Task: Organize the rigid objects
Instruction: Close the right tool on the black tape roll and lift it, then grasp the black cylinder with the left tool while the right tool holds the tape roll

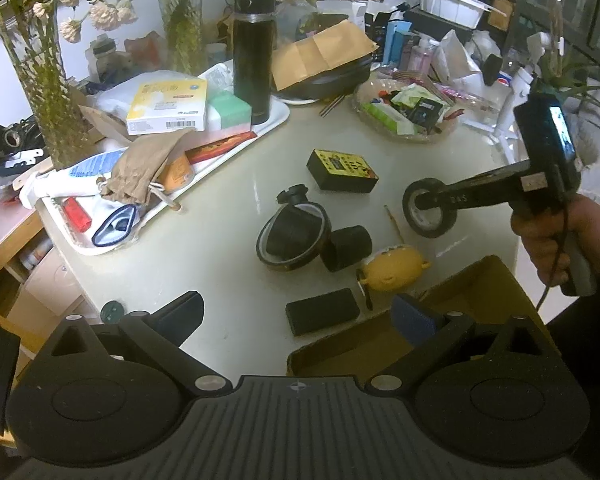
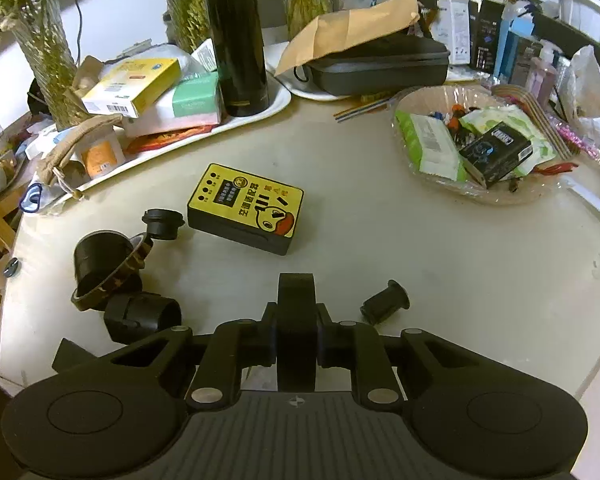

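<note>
Black tape roll (image 2: 296, 320), a smooth ring standing on edge, sits clamped between the pads of my right gripper (image 2: 296, 344) above the pale glossy tabletop (image 2: 420, 240). My left gripper (image 1: 296, 316) has its jaws spread wide with nothing between them, over the rim of a brown cardboard box (image 1: 480, 280). Nearby lie a matte black-and-yellow rectangular box (image 2: 246, 216), a ribbed black cylinder (image 2: 142, 318) and a small flanged plug (image 2: 384, 306).

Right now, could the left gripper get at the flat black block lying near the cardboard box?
Probably yes. The left gripper is open, the flat black block lies just ahead between its fingers, and nothing covers it; the cardboard box stands beside it.
</note>
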The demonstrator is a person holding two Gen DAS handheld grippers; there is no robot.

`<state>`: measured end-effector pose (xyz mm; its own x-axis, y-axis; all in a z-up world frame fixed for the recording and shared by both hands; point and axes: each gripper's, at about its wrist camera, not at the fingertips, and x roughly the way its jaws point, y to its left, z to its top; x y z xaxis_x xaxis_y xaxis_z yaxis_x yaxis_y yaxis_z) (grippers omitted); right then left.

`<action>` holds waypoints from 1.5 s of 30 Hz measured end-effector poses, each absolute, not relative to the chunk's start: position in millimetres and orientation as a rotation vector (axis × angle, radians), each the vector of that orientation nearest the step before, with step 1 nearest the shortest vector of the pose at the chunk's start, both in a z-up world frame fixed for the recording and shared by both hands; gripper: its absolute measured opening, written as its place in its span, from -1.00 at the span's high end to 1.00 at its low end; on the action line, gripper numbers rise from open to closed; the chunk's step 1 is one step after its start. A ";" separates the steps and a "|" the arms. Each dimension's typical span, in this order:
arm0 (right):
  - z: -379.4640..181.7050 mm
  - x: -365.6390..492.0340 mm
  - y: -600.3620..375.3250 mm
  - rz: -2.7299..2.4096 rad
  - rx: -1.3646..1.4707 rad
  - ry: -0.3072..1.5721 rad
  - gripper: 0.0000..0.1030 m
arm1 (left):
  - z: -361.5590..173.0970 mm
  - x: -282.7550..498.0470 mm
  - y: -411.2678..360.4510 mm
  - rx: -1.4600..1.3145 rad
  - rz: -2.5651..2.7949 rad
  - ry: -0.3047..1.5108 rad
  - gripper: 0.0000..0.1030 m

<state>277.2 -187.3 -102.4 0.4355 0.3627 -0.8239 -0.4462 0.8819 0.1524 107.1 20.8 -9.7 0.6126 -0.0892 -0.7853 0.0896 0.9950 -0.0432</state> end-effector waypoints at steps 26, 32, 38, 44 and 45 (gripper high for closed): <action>-58.7 232.3 -234.0 0.514 -0.029 0.926 0.61 | -41.3 170.9 30.6 0.035 -0.176 0.871 -0.68; -55.2 221.0 -246.2 0.514 -0.005 0.916 0.61 | -59.8 194.7 31.5 0.071 -0.193 0.866 -0.63; -54.3 214.6 -250.9 0.523 0.002 0.914 0.61 | -77.3 211.9 24.7 0.157 -0.215 0.876 -0.46; -52.4 209.3 -254.9 0.529 0.012 0.911 0.61 | -89.4 220.7 22.8 0.179 -0.261 0.895 -0.24; -52.1 208.3 -255.7 0.530 0.014 0.911 0.61 | -90.9 220.8 22.1 0.181 -0.268 0.897 -0.20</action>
<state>208.3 -255.7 -52.1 0.4938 0.4429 -0.7484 -0.4315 0.8720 0.2313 220.8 22.1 -90.9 0.5943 -0.1538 -0.7894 0.3043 0.9516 0.0437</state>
